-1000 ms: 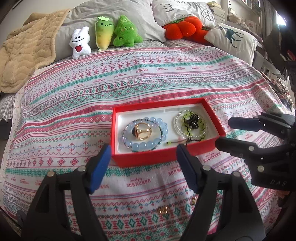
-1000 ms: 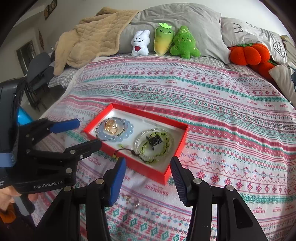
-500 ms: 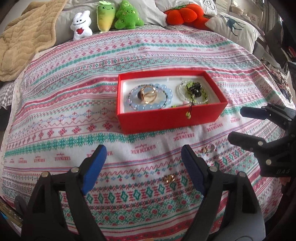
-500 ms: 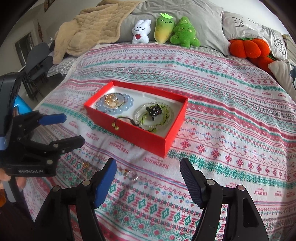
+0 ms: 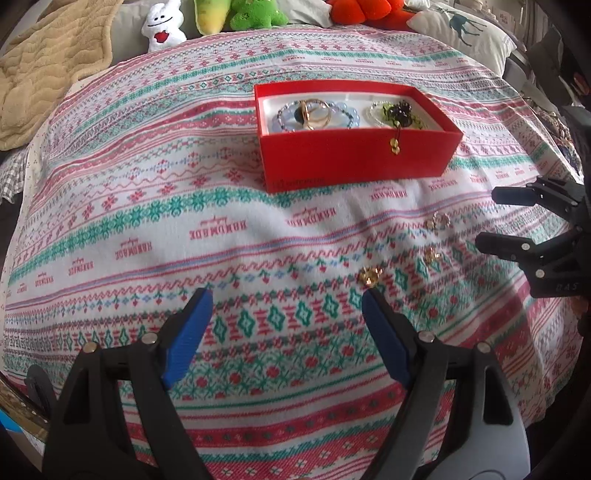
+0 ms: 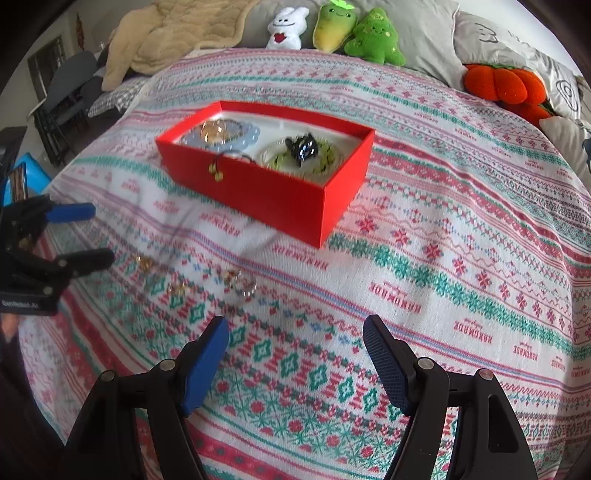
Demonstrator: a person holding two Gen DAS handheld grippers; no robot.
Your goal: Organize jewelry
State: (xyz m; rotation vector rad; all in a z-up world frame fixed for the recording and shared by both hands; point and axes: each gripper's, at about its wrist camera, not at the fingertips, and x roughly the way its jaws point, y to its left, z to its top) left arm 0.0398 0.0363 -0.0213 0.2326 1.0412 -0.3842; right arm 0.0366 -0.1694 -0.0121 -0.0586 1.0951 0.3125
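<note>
You hold both grippers, left gripper [image 5: 284,295] and right gripper [image 6: 295,325], jaws spread, ready for the loose earrings [image 5: 370,275] lying near the red box [image 5: 354,155].

A home bedroom is showing itself here: a patterned bedspread [image 6: 424,258] is covering the bed, with plush toys [image 6: 332,27] and grey pillows [image 6: 424,33] lying at twelve o'clock and a tan blanket [image 5: 40,70] bunching at ten o'clock.
</note>
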